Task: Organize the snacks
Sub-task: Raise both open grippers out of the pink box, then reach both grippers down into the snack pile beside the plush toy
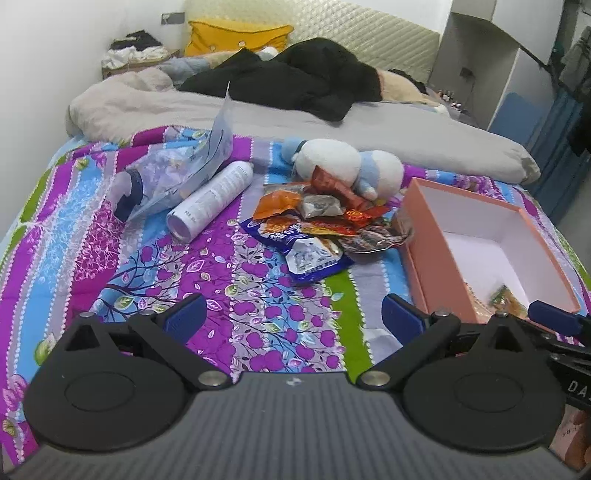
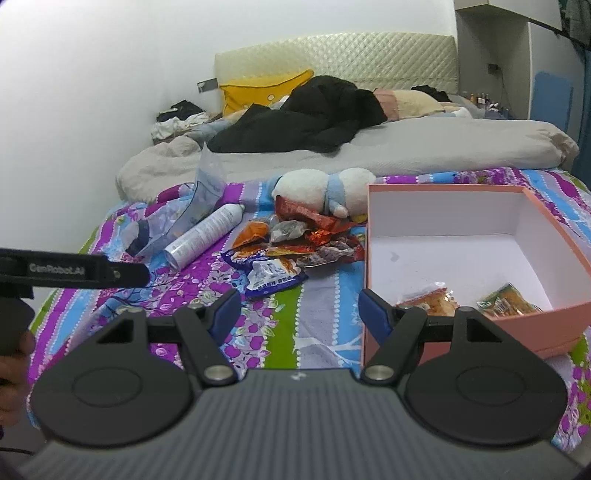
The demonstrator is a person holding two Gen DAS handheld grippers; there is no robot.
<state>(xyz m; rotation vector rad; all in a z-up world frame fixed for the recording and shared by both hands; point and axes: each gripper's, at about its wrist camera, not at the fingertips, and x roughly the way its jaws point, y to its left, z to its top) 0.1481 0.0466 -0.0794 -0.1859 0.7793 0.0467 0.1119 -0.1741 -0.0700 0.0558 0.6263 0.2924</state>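
Two snack packets (image 2: 465,301) in pink box (image 2: 554,214) at bed's right edge; snack pile (image 2: 291,243) mid-quilt; left gripper (image 1: 291,317), right gripper (image 2: 295,310) both agape, empty

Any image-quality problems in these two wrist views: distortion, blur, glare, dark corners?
Left wrist: strong fisheye bend at the headboard, dark vignette in the lower corners, snack pile sharp enough, no glare. Right wrist: same bend, wall evenly bright, pink box sharp inside, the packets at its near edge slightly soft.
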